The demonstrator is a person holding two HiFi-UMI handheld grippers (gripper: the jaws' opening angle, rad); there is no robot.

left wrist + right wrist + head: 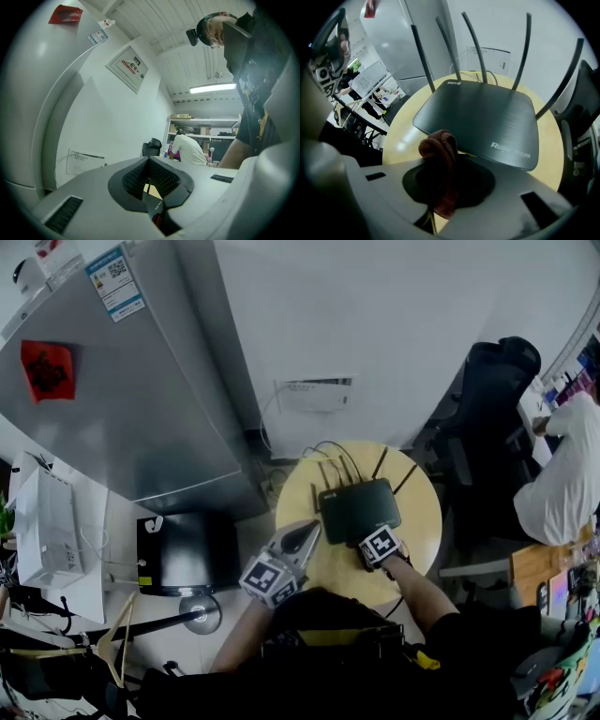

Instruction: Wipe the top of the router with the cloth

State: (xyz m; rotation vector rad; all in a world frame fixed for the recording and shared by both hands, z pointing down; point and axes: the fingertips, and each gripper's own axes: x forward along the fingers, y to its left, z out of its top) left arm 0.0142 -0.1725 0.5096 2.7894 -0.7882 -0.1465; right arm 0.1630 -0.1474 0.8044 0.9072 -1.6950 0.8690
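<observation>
A black router [359,504] with several upright antennas lies on a round yellow table [417,521]. In the right gripper view the router [483,117] fills the middle, its near edge just beyond the jaws. My right gripper [440,185] is shut on a reddish-brown cloth [439,152], which bunches up out of the jaws at the router's front edge. In the head view the right gripper [367,545] sits at the router's near right corner. My left gripper [302,538] hovers over the table's left edge beside the router. The left gripper [149,183] is tilted upward, jaws together and holding nothing.
A tall grey fridge [122,381] stands to the left, with a black box [183,554] on the floor beside the table. A black office chair [487,399] and a seated person in white [562,474] are to the right. Cables run behind the router to a wall panel [314,395].
</observation>
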